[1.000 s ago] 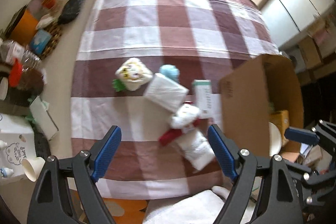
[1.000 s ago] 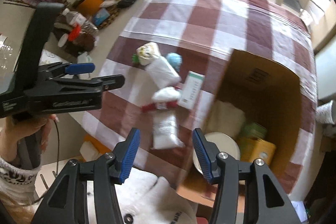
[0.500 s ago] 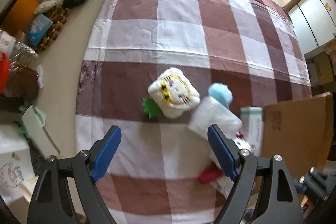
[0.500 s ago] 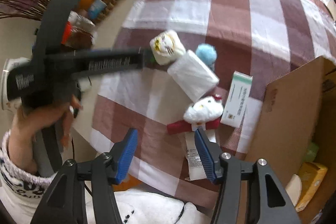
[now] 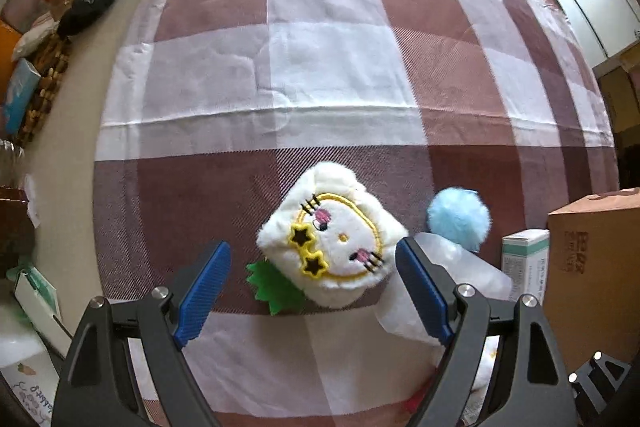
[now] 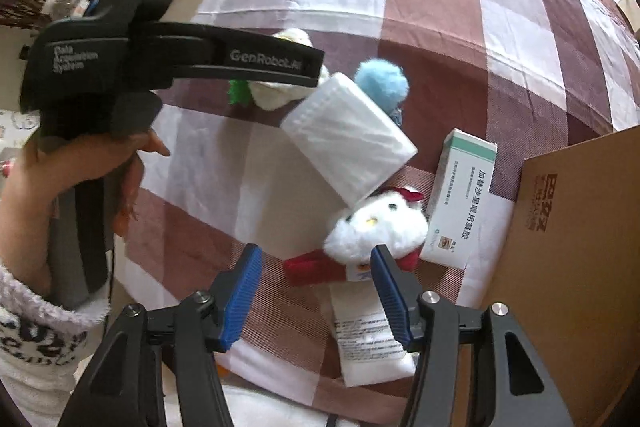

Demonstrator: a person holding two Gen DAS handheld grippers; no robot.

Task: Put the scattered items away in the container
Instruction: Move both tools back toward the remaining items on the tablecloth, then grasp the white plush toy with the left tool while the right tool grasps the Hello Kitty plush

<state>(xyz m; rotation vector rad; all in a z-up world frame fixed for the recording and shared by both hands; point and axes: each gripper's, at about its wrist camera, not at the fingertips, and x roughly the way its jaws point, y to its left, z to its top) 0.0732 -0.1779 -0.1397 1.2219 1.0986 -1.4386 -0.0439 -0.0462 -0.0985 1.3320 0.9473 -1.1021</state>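
Now left tool (image 5: 310,287) (wide apart) straddles cat plush (image 5: 332,239).

The maroon-and-white checked woven tablecloth (image 5: 328,67) is matt, with visible twill ribbing and creases. The white fluffy plush cat-face toy (image 5: 334,239) has embroidered yellow and pink detail and a flat green felt leaf (image 5: 276,287). The light-blue pompom (image 5: 458,219) is fuzzy. The white soft tissue pack (image 6: 348,135) has glossy, crinkled plastic wrap. The white-and-green printed medicine carton (image 6: 460,203) is smooth card. The brown corrugated cardboard box (image 6: 576,247) at the cloth's right edge is matt. The gripper pads (image 5: 204,291) are ribbed blue plastic on matt black frames.
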